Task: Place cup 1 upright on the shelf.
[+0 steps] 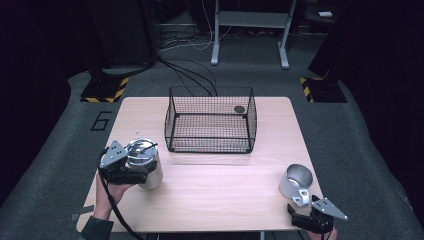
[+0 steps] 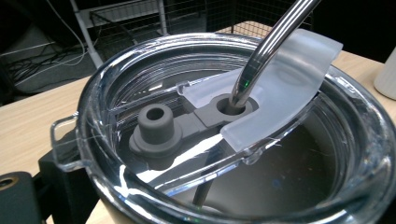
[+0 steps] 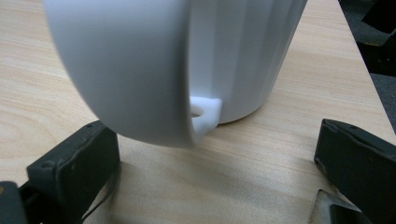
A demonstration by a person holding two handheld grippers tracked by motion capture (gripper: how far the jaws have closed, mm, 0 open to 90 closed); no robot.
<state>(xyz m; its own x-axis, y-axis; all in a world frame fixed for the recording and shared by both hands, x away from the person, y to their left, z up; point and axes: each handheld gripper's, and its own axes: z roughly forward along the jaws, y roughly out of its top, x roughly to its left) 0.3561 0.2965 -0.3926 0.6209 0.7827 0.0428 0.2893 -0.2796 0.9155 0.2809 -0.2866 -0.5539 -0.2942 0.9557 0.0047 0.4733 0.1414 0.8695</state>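
Two grippers work our table: our left gripper [image 1: 131, 167] pinches the lidded steel tumbler [image 1: 146, 167] near left, while our right gripper [image 1: 306, 210] spreads its jaws around the white mug's [image 1: 296, 182] handle, near right

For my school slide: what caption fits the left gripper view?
Close look at a steel tumbler's clear lid with a metal straw.

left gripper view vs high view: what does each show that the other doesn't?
Left gripper view alone: the tumbler lid's detail, a grey plug beside the hole where the metal straw enters, under a frosted flap.

High view alone: the left tongs at the tumbler, the white mug just ahead of the right tongs, the whole wire basket.

Both: tumbler, straw, wooden table, basket mesh.
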